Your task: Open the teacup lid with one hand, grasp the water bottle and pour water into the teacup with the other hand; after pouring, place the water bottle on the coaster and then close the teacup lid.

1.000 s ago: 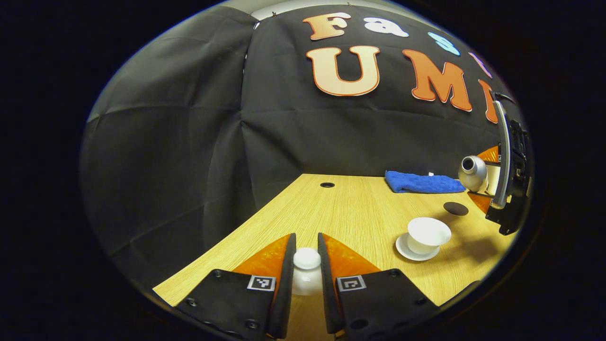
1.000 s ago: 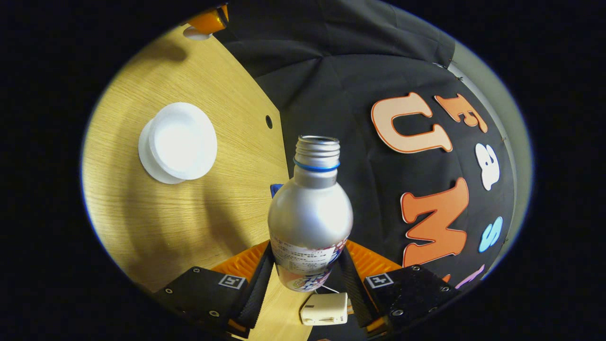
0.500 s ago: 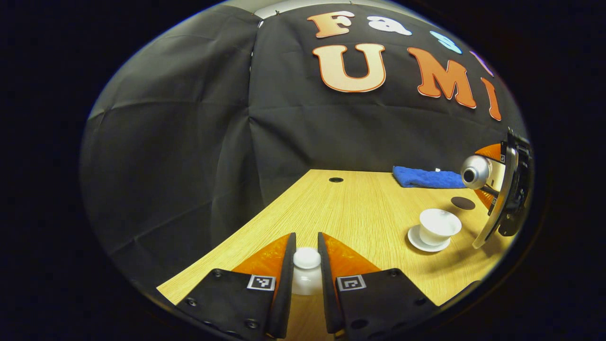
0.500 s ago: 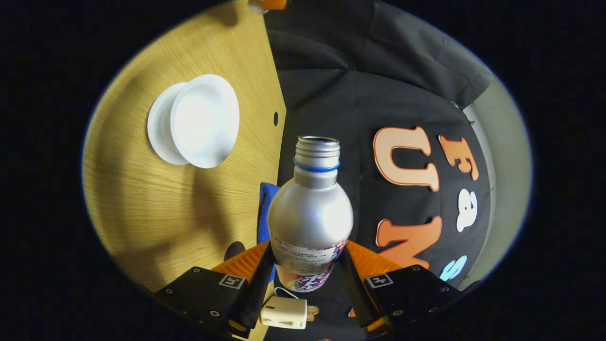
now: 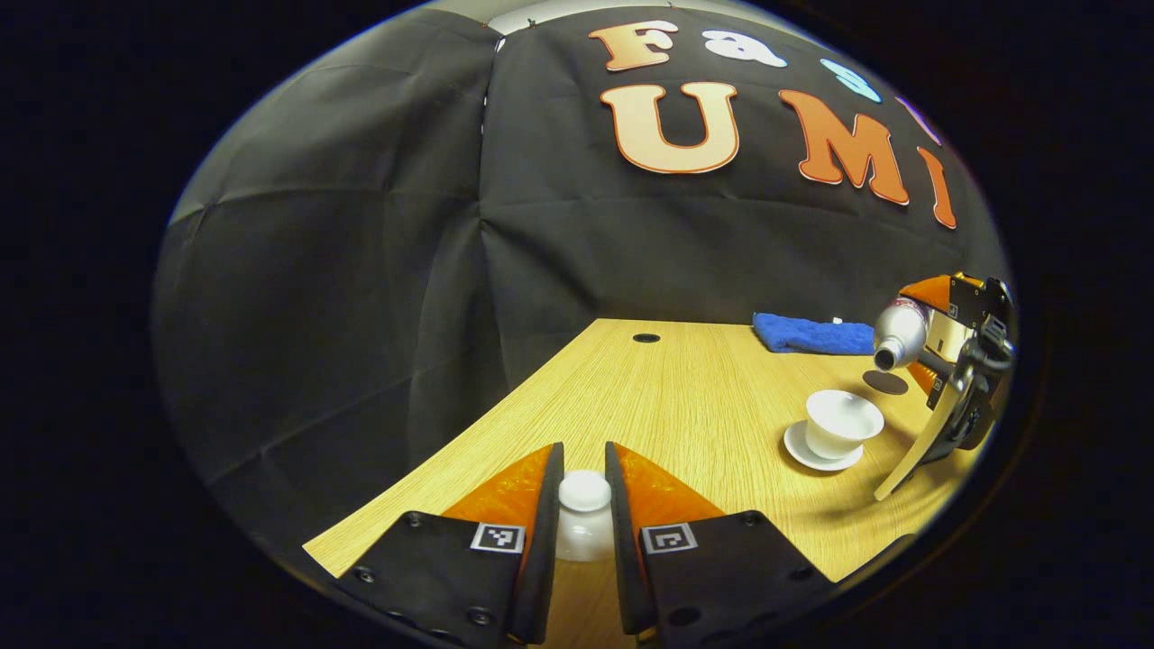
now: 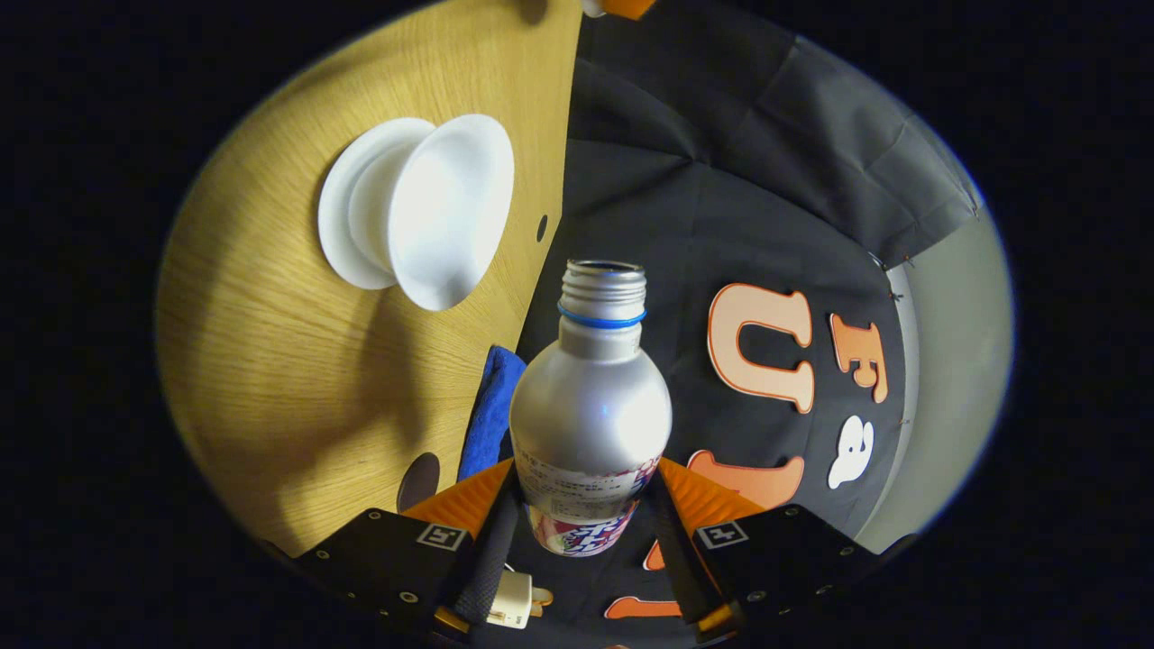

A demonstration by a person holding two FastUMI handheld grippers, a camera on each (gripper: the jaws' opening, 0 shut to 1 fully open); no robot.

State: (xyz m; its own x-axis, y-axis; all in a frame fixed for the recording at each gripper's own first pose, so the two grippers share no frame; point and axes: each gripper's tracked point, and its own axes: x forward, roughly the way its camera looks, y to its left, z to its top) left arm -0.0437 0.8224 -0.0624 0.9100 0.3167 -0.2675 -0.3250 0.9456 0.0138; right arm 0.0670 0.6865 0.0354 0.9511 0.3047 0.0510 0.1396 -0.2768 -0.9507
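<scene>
**Bottle tipped near the open cup**

The silver water bottle sits in the middle of the right gripper view. The right gripper has its jaws pressed on both sides of it. The white teacup stands open on its saucer at the upper left.

In the left gripper view, the left gripper jaws squeeze the white lid at the bottom. The dark coaster and a blue cloth lie on the wooden surface at the right.
</scene>
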